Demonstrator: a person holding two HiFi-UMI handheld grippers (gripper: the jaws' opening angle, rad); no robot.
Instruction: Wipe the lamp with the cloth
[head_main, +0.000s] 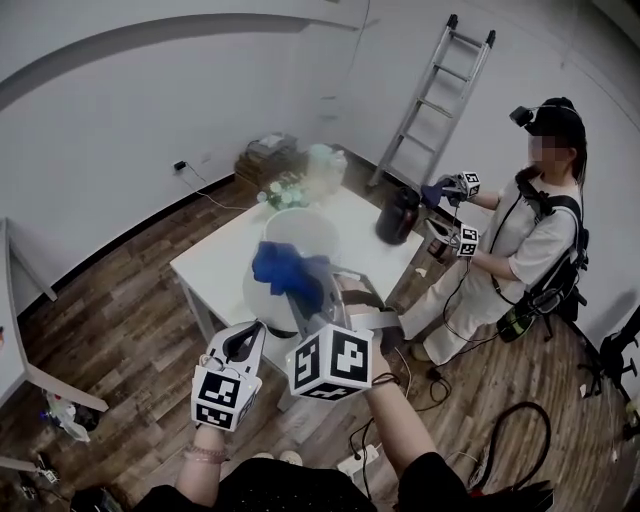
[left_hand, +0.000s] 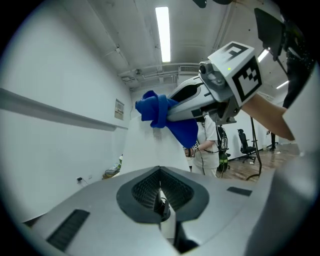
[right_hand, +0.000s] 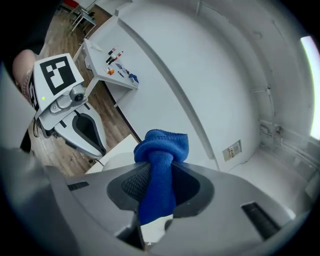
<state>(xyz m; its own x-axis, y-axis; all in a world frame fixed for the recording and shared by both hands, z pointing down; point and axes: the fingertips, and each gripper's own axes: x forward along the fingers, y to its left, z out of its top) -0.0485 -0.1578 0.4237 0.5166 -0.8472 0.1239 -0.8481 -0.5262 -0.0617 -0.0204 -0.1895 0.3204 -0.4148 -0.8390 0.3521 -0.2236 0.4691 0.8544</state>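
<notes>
Here, right gripper (right_hand: 156, 172) clamps the cloth (right_hand: 162, 145) beside the upright lamp (head_main: 300, 232); left gripper (left_hand: 160, 187) closed.

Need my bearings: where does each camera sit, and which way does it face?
Head view: on the person's head, steeply down at table, lamp, blue cloth; left gripper, right gripper, both forearms show.
Left gripper view: on the left gripper, along its shut jaws toward the lamp; right gripper and forearm show.
Right gripper view: on the right gripper, along jaws clamped on the cloth toward the wall; left gripper shows.
Shared: all three show the cloth.
</notes>
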